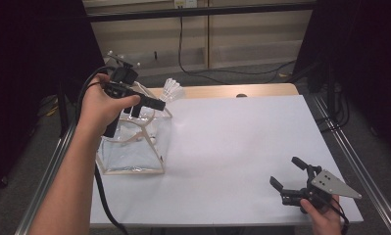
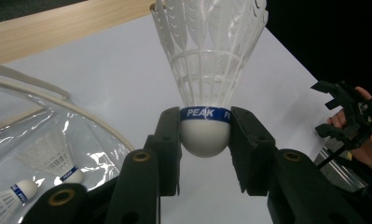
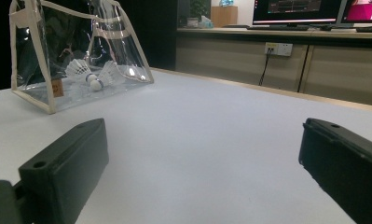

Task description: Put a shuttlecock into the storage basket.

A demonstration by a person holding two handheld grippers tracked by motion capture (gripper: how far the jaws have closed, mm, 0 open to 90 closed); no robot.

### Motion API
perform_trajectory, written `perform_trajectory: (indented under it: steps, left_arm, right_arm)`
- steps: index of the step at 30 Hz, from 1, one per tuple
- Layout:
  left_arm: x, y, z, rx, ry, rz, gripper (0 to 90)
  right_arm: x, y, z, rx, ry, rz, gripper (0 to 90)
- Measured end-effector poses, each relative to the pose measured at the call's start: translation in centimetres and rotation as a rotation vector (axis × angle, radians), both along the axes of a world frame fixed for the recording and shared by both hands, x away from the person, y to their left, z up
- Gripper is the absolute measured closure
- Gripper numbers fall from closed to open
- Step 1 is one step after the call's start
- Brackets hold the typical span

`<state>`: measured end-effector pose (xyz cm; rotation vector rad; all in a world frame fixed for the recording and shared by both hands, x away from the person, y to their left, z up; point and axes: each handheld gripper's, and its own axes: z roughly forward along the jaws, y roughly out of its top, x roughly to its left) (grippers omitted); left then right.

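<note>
My left claw (image 2: 205, 135) pinches the white feather shuttlecock (image 2: 207, 70) by its round cork, up at ten o'clock above the clear plastic bag (image 1: 134, 142). Next I drop it in. My right claw (image 1: 293, 177) waits wide open at five o'clock.

The shuttlecock (image 2: 207, 84) bears a blue band around the top of its white cork, printed "PEAK" in white capitals, with a further "P" starting beside it at the band's edge. The blue bands on the shuttlecocks inside the clear bag (image 2: 44, 154) are too small to read.
</note>
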<state>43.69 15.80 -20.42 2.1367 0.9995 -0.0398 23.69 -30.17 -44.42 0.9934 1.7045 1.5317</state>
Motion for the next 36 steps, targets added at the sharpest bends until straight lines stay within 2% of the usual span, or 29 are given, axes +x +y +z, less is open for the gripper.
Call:
perform_trajectory:
  steps: [13,19,36]
  left_arm:
    - [0.2,1.2,0.1,0.019,-0.017,0.017,65.5]
    - [0.3,1.6,0.2,0.01,-0.02,0.036,65.5]
    - [0.6,3.3,0.0,0.026,-0.035,0.068,65.5]
  right_arm:
    - [0.0,0.0,0.0,0.0,0.003,-0.002,1.4]
    - [0.0,0.0,0.0,0.001,0.003,0.001,1.4]
    - [0.0,0.0,0.0,0.001,0.003,0.001,1.4]
